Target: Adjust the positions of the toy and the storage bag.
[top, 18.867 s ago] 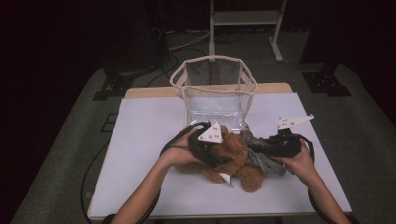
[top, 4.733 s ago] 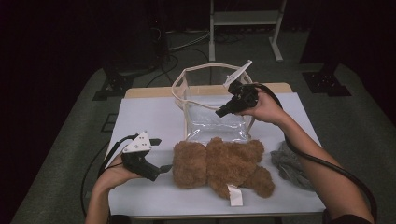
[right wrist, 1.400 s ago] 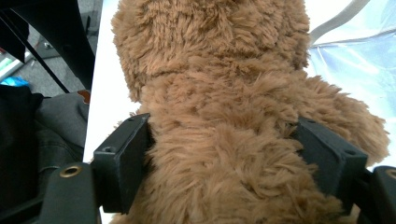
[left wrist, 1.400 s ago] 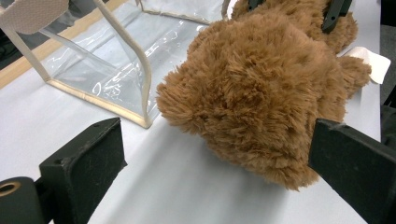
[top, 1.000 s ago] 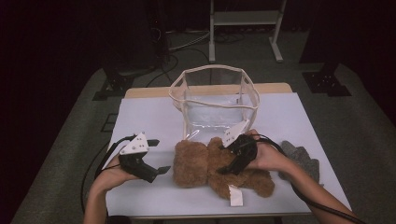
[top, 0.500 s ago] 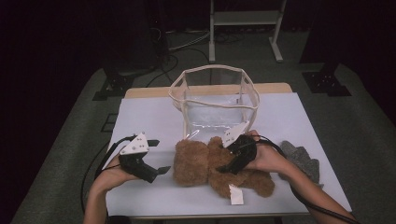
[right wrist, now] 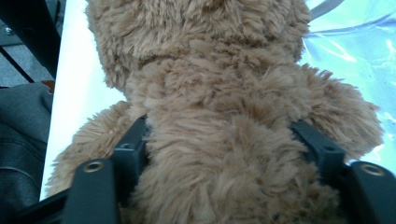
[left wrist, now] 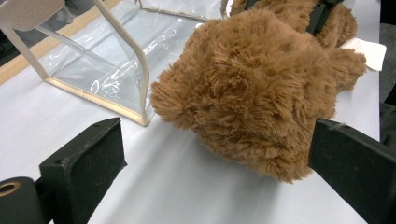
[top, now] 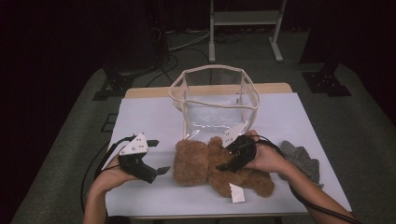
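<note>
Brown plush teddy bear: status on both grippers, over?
Right gripper jaws just closing on brown plush teddy bear, pressing its torso. Left gripper open, beside bear's head. Clear plastic bag open behind; grey cloth off right, nothing blocking.

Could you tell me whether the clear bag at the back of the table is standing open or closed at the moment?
Open: the clear bag stands upright with its cream-trimmed rim spread wide, and nothing shows inside it.

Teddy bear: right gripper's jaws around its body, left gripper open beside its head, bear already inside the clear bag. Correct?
Not quite. The teddy bear lies on the table in front of the clear bag, not inside it, as the high view shows. The rest holds: the right gripper has just been closing around its body, and the left gripper is open beside its head.
</note>
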The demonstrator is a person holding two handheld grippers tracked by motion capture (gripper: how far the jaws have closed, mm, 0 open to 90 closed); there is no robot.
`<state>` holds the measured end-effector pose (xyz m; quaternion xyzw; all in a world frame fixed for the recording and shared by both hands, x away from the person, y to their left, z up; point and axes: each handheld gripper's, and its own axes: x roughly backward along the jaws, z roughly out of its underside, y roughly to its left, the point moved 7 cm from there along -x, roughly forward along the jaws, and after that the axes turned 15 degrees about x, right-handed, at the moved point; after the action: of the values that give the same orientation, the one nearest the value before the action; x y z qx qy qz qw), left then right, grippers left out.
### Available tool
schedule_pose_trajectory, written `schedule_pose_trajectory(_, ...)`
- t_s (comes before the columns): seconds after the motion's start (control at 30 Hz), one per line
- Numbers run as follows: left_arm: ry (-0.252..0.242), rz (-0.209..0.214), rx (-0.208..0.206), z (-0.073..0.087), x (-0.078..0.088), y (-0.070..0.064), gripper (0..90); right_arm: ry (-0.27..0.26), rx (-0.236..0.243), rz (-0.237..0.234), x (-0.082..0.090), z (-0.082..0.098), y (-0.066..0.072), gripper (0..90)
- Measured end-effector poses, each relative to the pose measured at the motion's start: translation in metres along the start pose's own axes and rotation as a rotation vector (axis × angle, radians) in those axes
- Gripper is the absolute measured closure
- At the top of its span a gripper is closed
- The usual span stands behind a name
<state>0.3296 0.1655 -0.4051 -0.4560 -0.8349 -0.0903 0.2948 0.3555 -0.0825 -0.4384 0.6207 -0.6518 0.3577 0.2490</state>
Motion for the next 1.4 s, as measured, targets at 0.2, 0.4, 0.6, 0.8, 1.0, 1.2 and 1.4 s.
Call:
schedule_pose_trajectory(0.2, -0.005, -0.003, 0.003, 0.0, 0.001, 0.002, 3.1, 0.014, 0.007, 0.012, 0.002, -0.001, 0.001, 45.8)
schedule_pose_trajectory(0.4, -0.001, -0.001, 0.003, 0.001, 0.001, 0.002, 3.1, 0.002, -0.013, 0.007, 0.005, -0.002, 0.003, 55.8)
schedule_pose_trajectory(0.6, -0.007, -0.004, 0.004, 0.0, 0.002, 0.002, 3.1, -0.001, -0.019, -0.006, 0.01, -0.005, 0.005, 61.2)
schedule_pose_trajectory(0.8, -0.005, -0.011, -0.001, 0.001, 0.005, 0.003, 3.1, -0.029, -0.047, -0.037, 0.018, -0.007, 0.0, 63.8)
schedule_pose_trajectory(1.0, -0.01, -0.022, 0.005, 0.002, 0.009, 0.006, 3.1, -0.031, -0.056, -0.062, 0.026, -0.009, -0.002, 64.4)
schedule_pose_trajectory(1.2, -0.018, -0.027, 0.014, 0.002, 0.011, 0.008, 3.1, -0.042, -0.061, -0.048, 0.036, -0.012, -0.004, 66.3)
schedule_pose_trajectory(1.4, -0.01, -0.024, 0.012, 0.003, 0.009, 0.008, 3.1, -0.031, -0.059, -0.05, 0.038, -0.013, -0.003, 67.1)
